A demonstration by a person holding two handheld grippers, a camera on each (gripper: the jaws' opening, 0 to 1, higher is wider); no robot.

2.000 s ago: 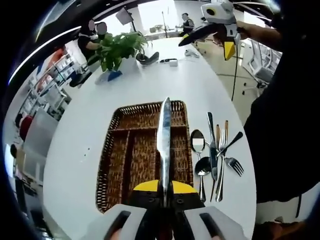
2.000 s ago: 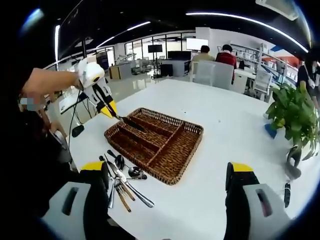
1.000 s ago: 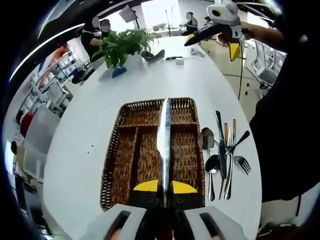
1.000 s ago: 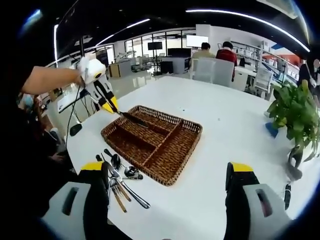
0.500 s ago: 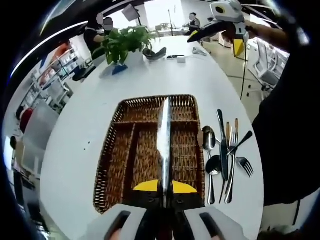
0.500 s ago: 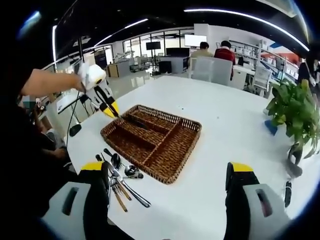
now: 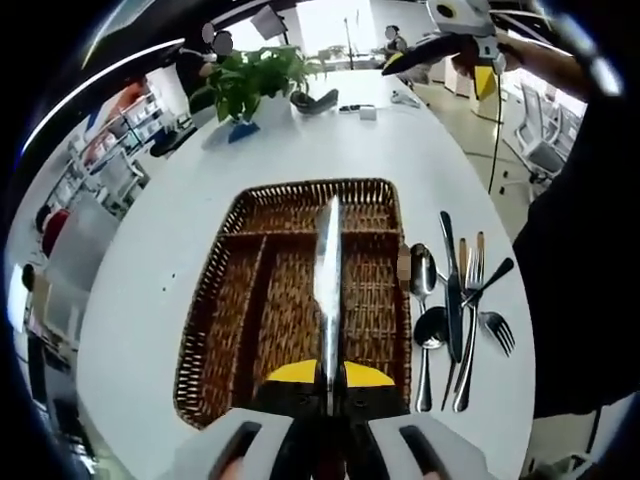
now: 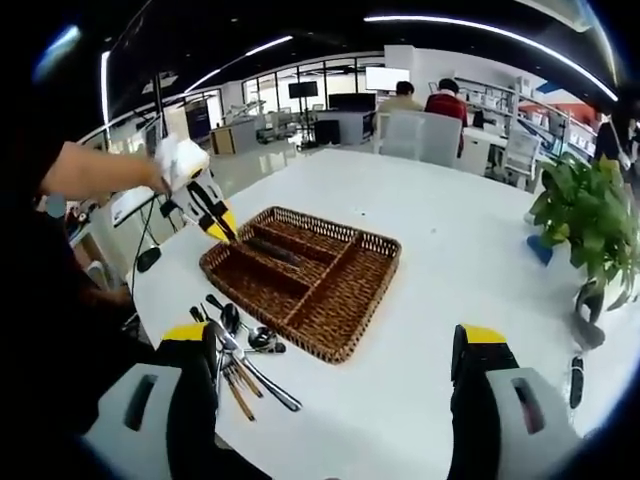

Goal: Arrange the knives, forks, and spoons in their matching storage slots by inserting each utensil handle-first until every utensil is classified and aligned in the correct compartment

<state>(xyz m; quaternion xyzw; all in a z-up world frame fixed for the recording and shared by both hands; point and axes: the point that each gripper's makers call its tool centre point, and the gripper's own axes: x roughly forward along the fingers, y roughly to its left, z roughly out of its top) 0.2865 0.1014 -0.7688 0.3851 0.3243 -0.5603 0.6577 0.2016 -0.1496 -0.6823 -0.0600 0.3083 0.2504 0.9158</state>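
**Knife over the basket, loose cutlery beside it**

On your white table (image 7: 150, 250) sits one wicker tray (image 7: 230, 300), and you're in an open office with ceiling strip lights, desks and seated people further back. One potted plant (image 7: 250, 80) stands at the table's far end.

Going left to right in your left gripper view: the tray's long slots, then the knife (image 7: 327, 290) above the tray, then the loose pile (image 7: 455, 310) just beside the tray's right edge. In it I count two spoons, one more knife, two forks and a dark-handled piece I can't identify.

Your left gripper (image 7: 328, 385) has its jaws pinched together on that knife, blade pointing away from you. Your right gripper (image 8: 335, 385) has jaws wide apart, holding nothing, well above the table.
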